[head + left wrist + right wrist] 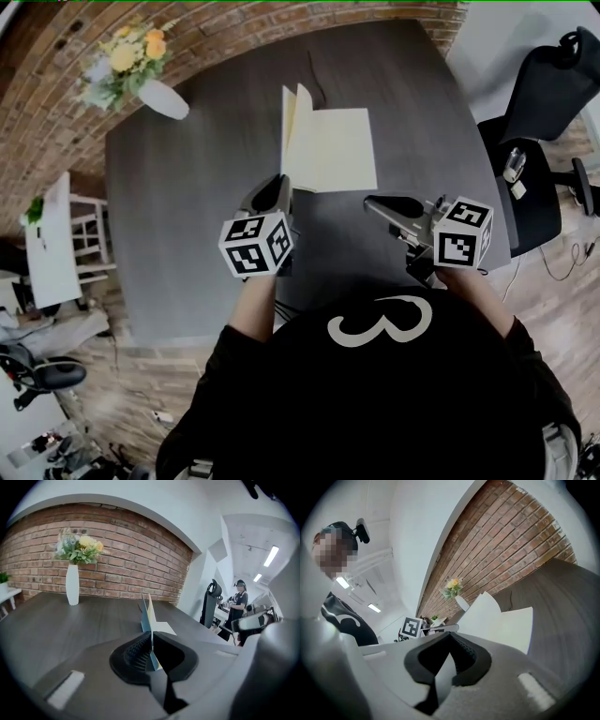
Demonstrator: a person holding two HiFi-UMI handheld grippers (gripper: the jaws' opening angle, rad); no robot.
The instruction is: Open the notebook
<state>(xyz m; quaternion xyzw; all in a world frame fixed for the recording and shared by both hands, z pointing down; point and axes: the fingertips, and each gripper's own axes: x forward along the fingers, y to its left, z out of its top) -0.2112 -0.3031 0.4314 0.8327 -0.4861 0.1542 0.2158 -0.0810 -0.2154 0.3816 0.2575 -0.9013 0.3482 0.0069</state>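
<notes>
I'm looking at an office here, a meeting corner by the look of it: a big dark wood-grain table runs up to a bare brick wall, with a white vase of flowers at its far end. There's a black swivel chair off to the side, strip lights on the ceiling, and a person standing in the open room beyond.

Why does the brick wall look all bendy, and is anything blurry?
Head view: the wide lens bends the brick wall round the table. Left gripper view: wall arches; the close notebook looks soft, the vase sharp. Right gripper view: tilted; a mosaic patch hides a face.
</notes>
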